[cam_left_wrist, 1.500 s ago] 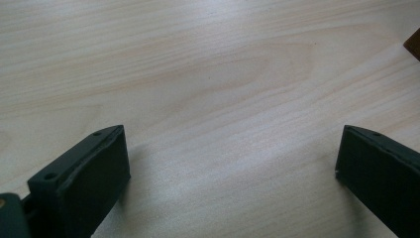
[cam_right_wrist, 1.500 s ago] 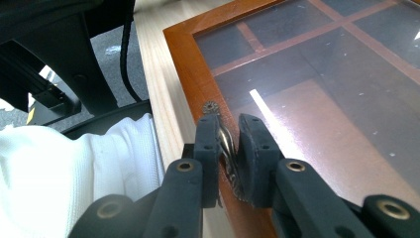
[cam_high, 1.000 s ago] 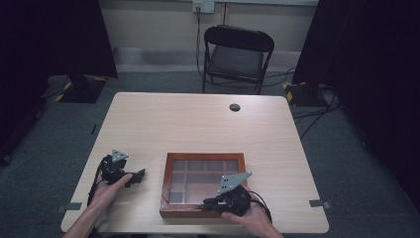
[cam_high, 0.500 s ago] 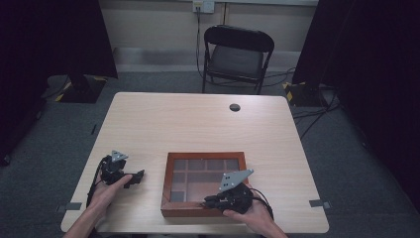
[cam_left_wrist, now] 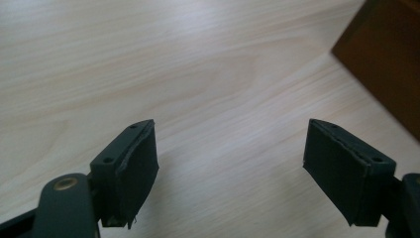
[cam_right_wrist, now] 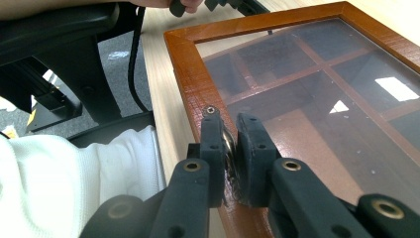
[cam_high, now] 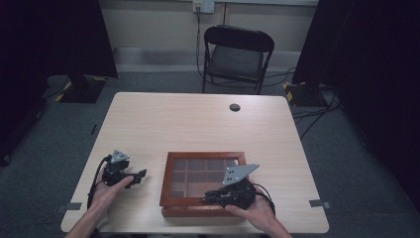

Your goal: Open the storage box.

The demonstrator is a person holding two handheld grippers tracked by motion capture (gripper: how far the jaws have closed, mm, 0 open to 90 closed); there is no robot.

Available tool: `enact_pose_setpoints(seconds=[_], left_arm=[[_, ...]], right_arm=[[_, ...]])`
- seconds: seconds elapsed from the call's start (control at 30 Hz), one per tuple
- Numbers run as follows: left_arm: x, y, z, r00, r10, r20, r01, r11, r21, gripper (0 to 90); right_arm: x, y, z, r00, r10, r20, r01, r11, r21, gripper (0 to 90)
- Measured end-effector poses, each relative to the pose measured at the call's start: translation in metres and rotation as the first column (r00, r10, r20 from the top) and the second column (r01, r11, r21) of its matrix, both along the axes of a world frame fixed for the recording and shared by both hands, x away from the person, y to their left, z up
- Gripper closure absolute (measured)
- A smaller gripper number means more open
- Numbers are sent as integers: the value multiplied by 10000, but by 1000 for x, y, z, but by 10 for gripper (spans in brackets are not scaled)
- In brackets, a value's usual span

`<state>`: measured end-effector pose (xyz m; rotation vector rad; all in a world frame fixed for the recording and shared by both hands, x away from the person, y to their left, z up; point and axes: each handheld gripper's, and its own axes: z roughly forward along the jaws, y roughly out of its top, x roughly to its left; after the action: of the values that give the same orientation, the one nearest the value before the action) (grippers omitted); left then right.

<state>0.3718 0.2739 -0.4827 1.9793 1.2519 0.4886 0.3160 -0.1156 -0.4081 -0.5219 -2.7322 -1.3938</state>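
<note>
The left gripper (cam_left_wrist: pixel 230 171) hovers over the pale wood-grain tabletop (cam_left_wrist: pixel 148 64), its two black jaws spread wide with nothing between them. Beyond the right jaw, at the upper right, a dark brown wooden box (cam_left_wrist: pixel 386 54) rests on the tabletop.

Bare desk (cam_high: pixel 198 124) lies open beyond and left of the glass-lidded wooden box (cam_high: pixel 171 176), the only obstacle at the near edge.
</note>
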Motion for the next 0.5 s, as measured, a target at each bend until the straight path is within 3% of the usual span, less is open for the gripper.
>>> enact_pose_setpoints(seconds=[0.1, 0.13, 0.27, 0.37, 0.5], left_arm=[[-3, -4, 3, 9996, -189, 226, 191, 9998, -72, 206], [-4, -7, 6, 9981, -621, 58, 623, 9963, -586, 206], [-6, -14, 9, 9931, -1165, 130, 1171, 9916, -556, 206], [-7, -16, 10, 9915, -1304, 45, 1304, 9891, -682, 206], [-11, -19, 13, 9888, -1456, 317, 1479, 9851, -876, 205]], right_arm=[[1, 0, 3, 10000, -37, -31, 37, 10000, 49, 823], [1, 0, 5, 10000, -32, -11, 32, 10000, 73, 823], [3, -1, 12, 10000, -92, 26, 91, 9998, 175, 823], [5, -1, 18, 9999, -105, 108, 102, 9997, 243, 824], [7, -2, 24, 9999, -106, 136, 102, 9995, 292, 824]])
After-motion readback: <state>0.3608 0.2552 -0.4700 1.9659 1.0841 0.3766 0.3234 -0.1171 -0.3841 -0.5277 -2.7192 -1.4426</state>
